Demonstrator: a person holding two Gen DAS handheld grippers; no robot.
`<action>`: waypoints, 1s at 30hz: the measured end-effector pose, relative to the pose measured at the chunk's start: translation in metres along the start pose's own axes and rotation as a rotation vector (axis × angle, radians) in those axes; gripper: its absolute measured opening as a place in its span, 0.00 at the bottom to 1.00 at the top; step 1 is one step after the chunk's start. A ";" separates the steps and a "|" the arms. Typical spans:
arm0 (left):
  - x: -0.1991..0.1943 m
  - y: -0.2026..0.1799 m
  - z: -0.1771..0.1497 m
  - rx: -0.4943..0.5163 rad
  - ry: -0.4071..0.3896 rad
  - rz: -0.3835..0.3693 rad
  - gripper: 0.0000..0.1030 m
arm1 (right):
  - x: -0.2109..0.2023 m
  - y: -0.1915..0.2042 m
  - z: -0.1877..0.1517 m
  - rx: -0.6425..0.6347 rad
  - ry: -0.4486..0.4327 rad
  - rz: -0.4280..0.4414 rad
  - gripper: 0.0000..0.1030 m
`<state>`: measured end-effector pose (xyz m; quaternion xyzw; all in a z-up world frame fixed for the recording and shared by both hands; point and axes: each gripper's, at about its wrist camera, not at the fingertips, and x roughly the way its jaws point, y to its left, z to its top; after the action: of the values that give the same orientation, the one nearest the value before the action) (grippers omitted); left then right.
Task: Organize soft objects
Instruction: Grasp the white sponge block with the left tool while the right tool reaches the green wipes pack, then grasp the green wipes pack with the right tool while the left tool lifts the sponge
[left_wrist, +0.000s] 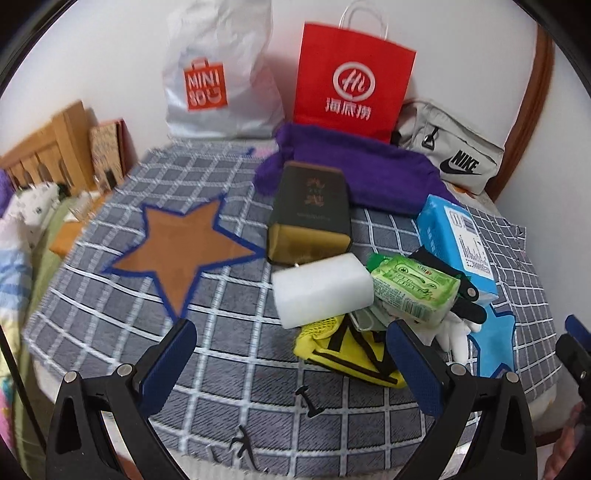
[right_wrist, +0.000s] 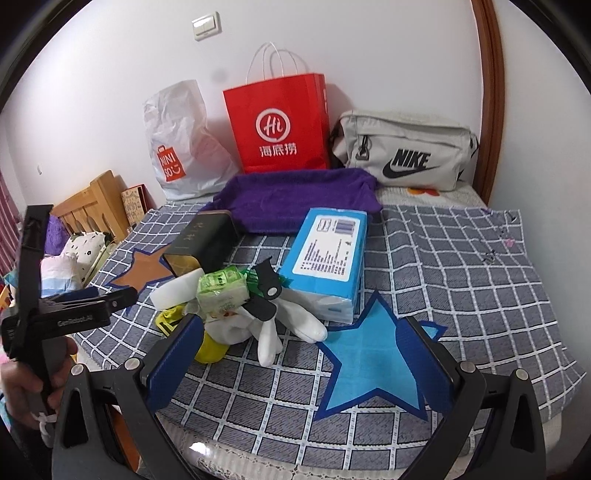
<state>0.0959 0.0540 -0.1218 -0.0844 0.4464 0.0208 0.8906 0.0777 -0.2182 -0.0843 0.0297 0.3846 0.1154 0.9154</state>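
Purple towel (right_wrist: 295, 199) at the back is our landmark, folded flat in front of the red bag (right_wrist: 280, 125). Everything soft sits in one heap just in front of it: tin (left_wrist: 310, 210) touching the towel's front edge, white sponge (left_wrist: 321, 291) in front of the tin, green tissue pack (left_wrist: 415, 291) beside the sponge, blue tissue pack (right_wrist: 327, 258) on the towel's near right, white glove (right_wrist: 280, 328) and a yellow thing (left_wrist: 343, 347) at the front of the heap.

Both star patches, brown (left_wrist: 177, 243) to the towel's front left and blue (right_wrist: 373, 365) to its front right, have nothing on them. So we reckon sorting has barely begun, basically all of it is left.

Our left gripper (left_wrist: 295, 365) is wide and carrying nothing, hovering just short of the yellow thing. Right gripper (right_wrist: 303, 362) is also wide and bare, above the blue star, near the glove.
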 end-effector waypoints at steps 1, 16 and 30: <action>0.006 0.001 0.001 -0.010 0.011 -0.021 1.00 | 0.003 -0.001 0.000 0.001 0.004 0.004 0.99; 0.069 -0.012 0.028 -0.080 0.107 -0.132 1.00 | 0.043 0.008 0.009 -0.049 0.058 0.061 0.99; 0.063 0.024 0.030 -0.090 0.064 -0.109 0.77 | 0.101 0.068 0.022 -0.221 0.110 0.158 0.99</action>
<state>0.1551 0.0800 -0.1575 -0.1492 0.4682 -0.0103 0.8708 0.1491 -0.1277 -0.1298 -0.0475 0.4156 0.2302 0.8786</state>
